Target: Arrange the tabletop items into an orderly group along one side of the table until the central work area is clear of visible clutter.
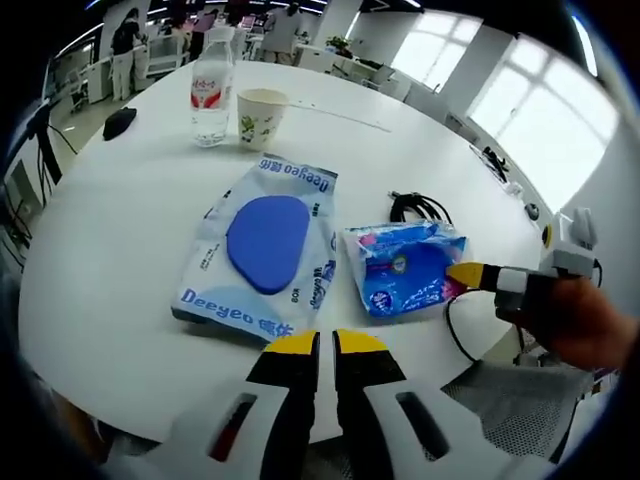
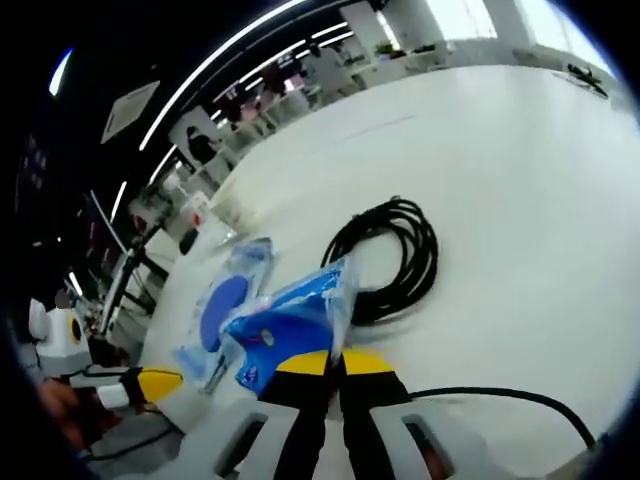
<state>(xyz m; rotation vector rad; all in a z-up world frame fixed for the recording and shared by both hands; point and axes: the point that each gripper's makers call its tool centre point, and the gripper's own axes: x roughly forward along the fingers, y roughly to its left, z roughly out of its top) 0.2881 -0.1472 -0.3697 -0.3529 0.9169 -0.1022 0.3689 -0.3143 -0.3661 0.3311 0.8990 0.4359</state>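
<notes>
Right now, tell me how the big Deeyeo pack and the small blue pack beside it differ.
The Deeyeo pack is larger and mostly pale with a plain blue oval; the small blue pack is a saturated blue with pink print. The Deeyeo pack lies free on the table, untouched by the left gripper, while the small blue pack is pinched at its edge by the right gripper. Both are soft plastic-wrapped packs lying flat.

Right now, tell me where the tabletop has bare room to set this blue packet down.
Bare room: the wide stretch of table left of the Deeyeo pack, below the water bottle and paper cup; also the open far side beyond the coiled black cable. Crowded: the near edge, where the pack, blue packet and cable bunch together.
</notes>
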